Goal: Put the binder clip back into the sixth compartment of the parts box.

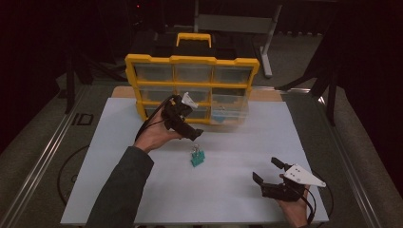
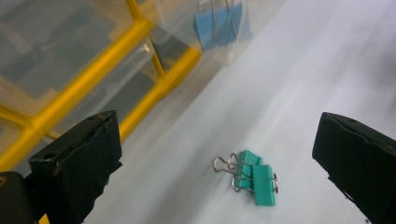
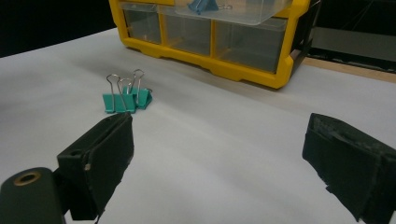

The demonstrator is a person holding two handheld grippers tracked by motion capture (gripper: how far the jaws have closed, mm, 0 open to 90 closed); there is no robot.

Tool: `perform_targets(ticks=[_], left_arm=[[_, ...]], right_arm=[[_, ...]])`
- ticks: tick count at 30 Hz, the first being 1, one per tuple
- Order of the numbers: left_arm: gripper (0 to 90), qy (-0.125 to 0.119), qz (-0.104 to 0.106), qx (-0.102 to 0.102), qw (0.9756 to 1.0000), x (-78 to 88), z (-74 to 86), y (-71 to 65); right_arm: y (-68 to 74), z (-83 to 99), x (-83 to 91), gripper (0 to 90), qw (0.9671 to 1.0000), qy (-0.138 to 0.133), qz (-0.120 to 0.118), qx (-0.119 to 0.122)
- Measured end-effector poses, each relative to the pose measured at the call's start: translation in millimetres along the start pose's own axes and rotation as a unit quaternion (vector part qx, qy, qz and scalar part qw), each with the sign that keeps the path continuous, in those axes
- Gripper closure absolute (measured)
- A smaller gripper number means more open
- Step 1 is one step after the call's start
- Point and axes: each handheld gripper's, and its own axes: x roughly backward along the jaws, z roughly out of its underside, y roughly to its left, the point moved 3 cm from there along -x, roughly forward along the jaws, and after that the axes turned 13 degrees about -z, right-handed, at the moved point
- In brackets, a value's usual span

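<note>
Blue clip (image 2: 219, 25) already sits in the pulled-out drawer (image 1: 229, 114) of the yellow organizer (image 1: 192, 61) — two teal binder clips (image 1: 197, 157) left, lying touching each other mid-worktop (image 1: 142, 190), wire handles up. Left claw (image 1: 196, 135) hangs just above them, jaws apart, empty. Right claw (image 1: 267, 171) apart too, resting off to the side.

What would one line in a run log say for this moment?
left gripper: open, above green binder clips | right gripper: open, holding nothing | blue clip: in pulled-out drawer of yellow organizer
</note>
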Motion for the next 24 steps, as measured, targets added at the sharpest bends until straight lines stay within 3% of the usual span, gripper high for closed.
perform_targets(ticks=[11,24], left_arm=[[3.7,0.016,0.015,-0.003,0.9998,-14.5,27.3,-15.1],[7.8,0.032,0.012,-0.012,0.9993,-28.4,43.8,-28.1]], right_arm=[[0.3,0.1,-0.2,8.6,1.0000,0.002,0.000,-0.001],[0.0,-0.1,0.3,8.6,1.0000,0.000,0.000,0.001]])
